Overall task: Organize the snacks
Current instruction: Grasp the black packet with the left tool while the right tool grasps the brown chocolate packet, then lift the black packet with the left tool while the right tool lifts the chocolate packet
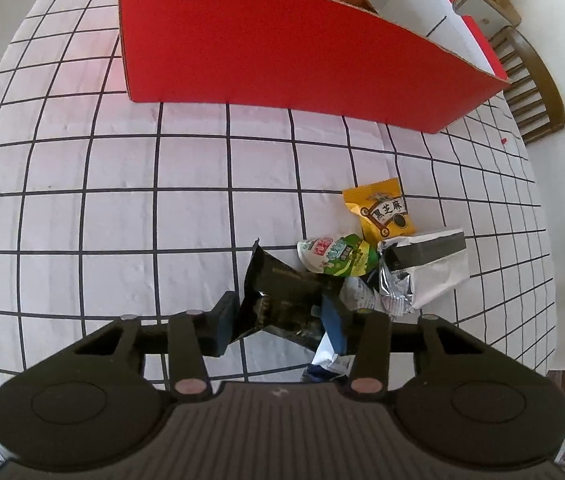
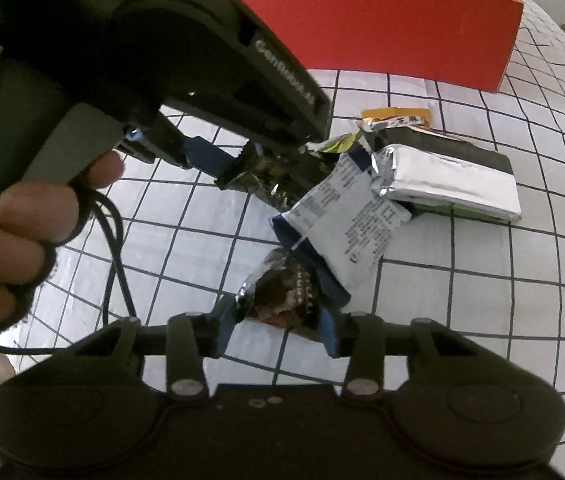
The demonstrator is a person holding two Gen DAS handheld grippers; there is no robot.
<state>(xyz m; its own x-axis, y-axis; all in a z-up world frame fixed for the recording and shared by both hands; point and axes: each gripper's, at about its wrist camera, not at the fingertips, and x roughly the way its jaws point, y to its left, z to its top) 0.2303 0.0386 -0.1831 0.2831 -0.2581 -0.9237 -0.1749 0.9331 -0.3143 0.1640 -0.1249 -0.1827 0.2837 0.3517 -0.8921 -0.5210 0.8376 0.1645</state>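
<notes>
Snacks lay heaped on the checked desk (image 1: 122, 184), near its right edge and well short of the red box (image 1: 282, 52) at the far side. Left tongs (image 1: 278, 320) were clamped on a black packet (image 1: 278, 292) at the heap's left, beside a green pouch (image 1: 338, 258), a yellow packet (image 1: 382, 212) and a silver pack (image 1: 426, 276). Right tongs (image 2: 278, 326) pinched a dark shiny wrapper (image 2: 286, 292) at the near end, against a white packet (image 2: 346, 216).
</notes>
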